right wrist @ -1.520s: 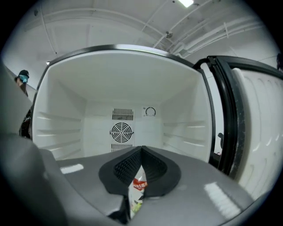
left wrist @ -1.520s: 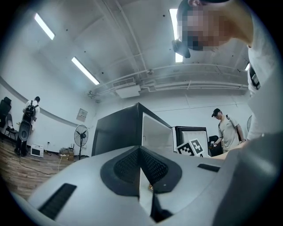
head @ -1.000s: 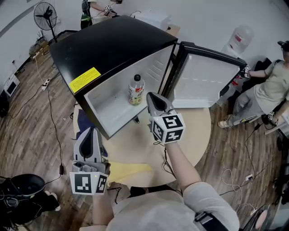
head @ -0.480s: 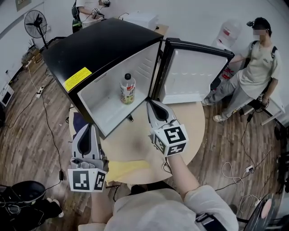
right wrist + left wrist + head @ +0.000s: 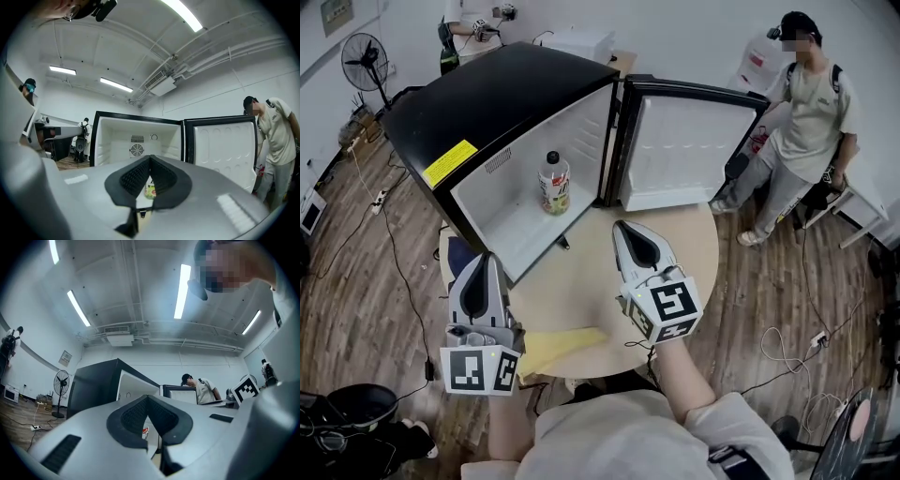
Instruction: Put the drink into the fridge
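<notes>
The drink bottle (image 5: pixel 553 184), clear with a black cap and a green-and-white label, stands upright inside the black mini fridge (image 5: pixel 502 103), whose white cavity faces me. Its door (image 5: pixel 684 150) hangs wide open to the right. My right gripper (image 5: pixel 630 234) hovers over the round table, shut and holding nothing, well short of the fridge opening. In the right gripper view the bottle (image 5: pixel 150 188) shows just past the closed jaw tips. My left gripper (image 5: pixel 478 292) sits at the table's left edge, shut and holding nothing.
The fridge rests on a round beige table (image 5: pixel 694 248). A yellow cloth (image 5: pixel 558 345) lies at the table's near edge. A person (image 5: pixel 802 112) stands right of the open door. A floor fan (image 5: pixel 364 52) and cables are at the far left.
My right gripper has drawn back from the fridge opening toward me. The bottle stays upright inside. The person at the right has come closer to the door.
</notes>
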